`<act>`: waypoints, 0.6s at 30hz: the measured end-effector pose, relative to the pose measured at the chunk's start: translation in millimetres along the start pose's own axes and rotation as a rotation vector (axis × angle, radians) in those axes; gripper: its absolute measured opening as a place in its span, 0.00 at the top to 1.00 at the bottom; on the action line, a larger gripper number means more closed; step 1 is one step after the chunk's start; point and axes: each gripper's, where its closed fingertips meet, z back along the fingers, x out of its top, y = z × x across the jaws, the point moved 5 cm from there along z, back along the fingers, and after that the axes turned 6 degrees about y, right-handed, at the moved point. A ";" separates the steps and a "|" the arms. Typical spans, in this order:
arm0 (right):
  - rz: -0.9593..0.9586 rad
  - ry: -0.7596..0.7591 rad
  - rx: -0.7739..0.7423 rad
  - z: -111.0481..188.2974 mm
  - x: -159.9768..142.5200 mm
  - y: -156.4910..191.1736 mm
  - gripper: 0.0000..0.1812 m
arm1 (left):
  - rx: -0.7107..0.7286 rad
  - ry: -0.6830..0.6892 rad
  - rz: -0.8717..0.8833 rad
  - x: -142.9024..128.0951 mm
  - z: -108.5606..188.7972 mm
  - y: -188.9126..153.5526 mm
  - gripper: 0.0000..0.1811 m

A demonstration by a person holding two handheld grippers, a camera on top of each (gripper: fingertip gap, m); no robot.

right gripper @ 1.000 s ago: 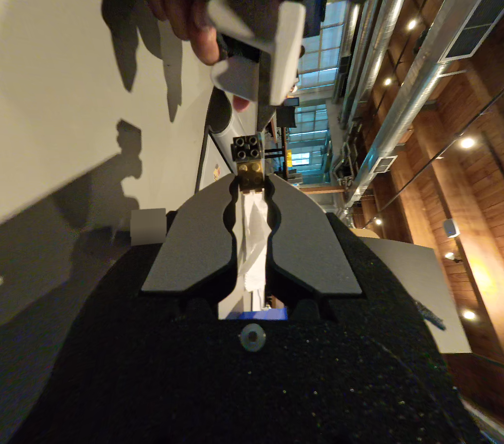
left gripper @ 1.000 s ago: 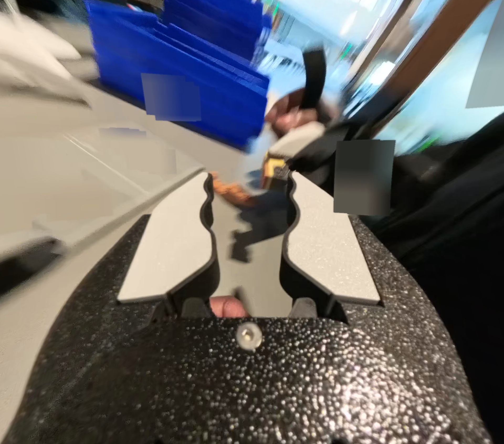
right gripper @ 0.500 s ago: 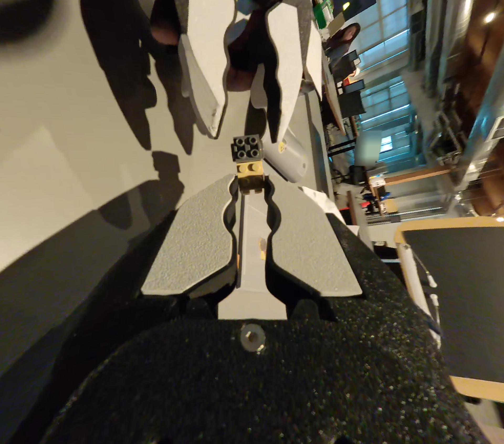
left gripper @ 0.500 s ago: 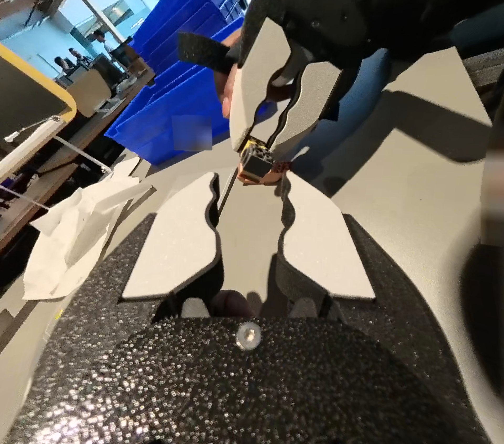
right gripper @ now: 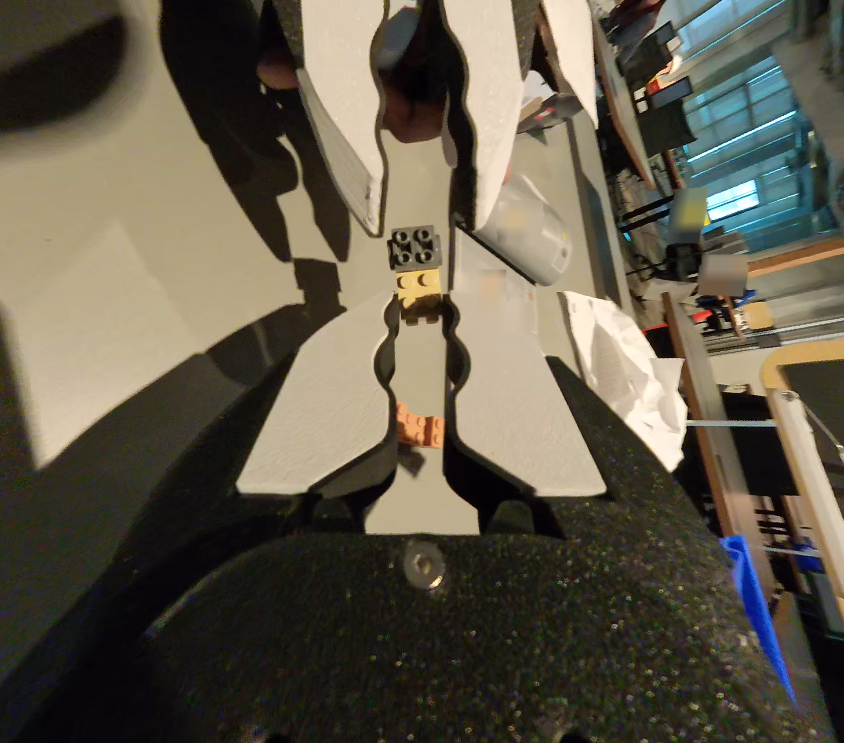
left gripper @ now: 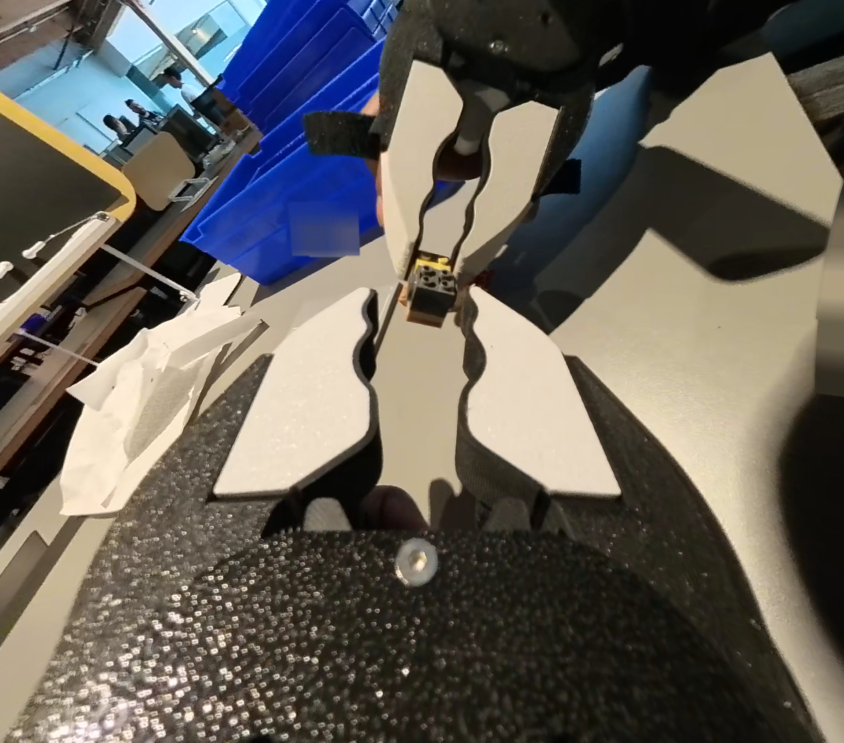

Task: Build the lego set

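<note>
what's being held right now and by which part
The right gripper pinches a small lego stack by its tan end; the dark studded block sticks out ahead. The left gripper is open, holding nothing.

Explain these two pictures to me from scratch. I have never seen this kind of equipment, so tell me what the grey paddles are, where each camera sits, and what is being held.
No robot here: a person holds a two-finger gripper in each hand, and each gripper carries a camera that looks along its own fingers. The grey paddles are those fingers.

In the right wrist view, the right gripper pinches a small lego piece, a dark studded brick joined to a tan one. The left gripper faces it from above, open.

The left wrist view shows the same meeting from the other side: the left gripper, open, reaching toward the piece.

On the grey table lie orange bricks and crumpled white paper. Blue bins stand behind.
</note>
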 end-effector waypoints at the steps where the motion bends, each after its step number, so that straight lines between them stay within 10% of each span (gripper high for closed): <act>1: -0.005 -0.001 0.011 -0.4 0.2 0.8 0.91 | -0.001 0.004 -0.007 -0.4 -0.5 -0.1 0.81; 12: -0.157 -0.024 0.126 -2.4 0.6 0.3 0.90 | -0.046 0.048 -0.068 -2.3 -5.8 -4.7 0.89; 18: -0.185 0.016 0.132 -7.3 -4.1 1.2 0.79 | -0.118 0.170 0.196 -17.3 -11.1 2.0 0.89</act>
